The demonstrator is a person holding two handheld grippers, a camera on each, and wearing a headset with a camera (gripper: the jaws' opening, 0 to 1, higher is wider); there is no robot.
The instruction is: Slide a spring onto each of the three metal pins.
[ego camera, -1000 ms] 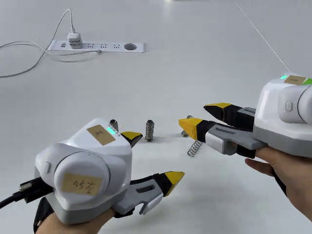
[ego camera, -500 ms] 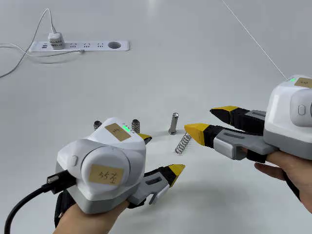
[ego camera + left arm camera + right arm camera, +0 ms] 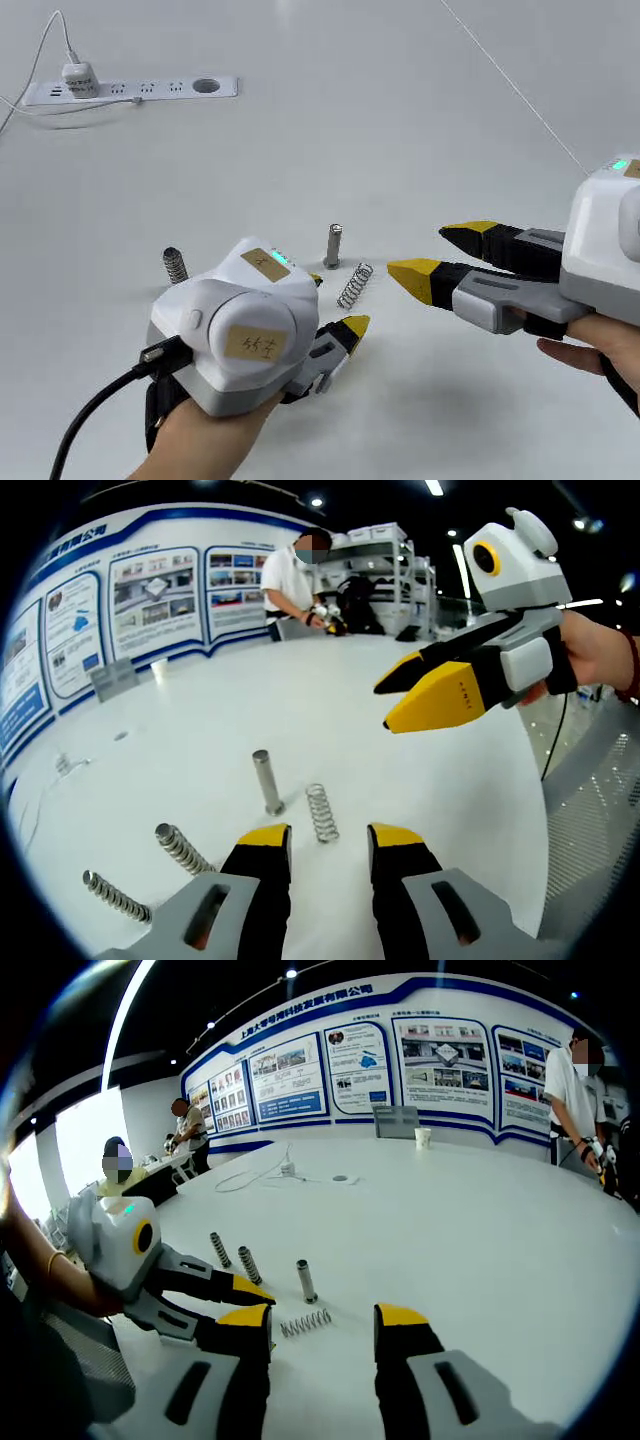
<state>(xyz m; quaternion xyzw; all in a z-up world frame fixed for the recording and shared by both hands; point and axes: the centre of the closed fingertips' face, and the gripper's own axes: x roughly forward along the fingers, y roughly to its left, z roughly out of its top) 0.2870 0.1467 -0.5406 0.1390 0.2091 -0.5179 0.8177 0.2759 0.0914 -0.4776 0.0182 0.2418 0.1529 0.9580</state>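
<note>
One bare metal pin stands upright on the white table, with a loose spring lying just right of its base. To the left, a pin wearing a spring stands; the left gripper view shows two such sprung pins. My left gripper is open, its tips just short of the loose spring and bare pin. My right gripper hovers open to the spring's right. Its own view has the spring and pin between its jaws.
A white power strip with a plugged charger and cable lies at the far left of the table. A thin white cord runs diagonally at the far right. People stand in the background beyond the table.
The right gripper has drawn back to the right, uncovering the bare pin. The left gripper has edged forward toward the loose spring and now hides one sprung pin. The head camera shifted.
</note>
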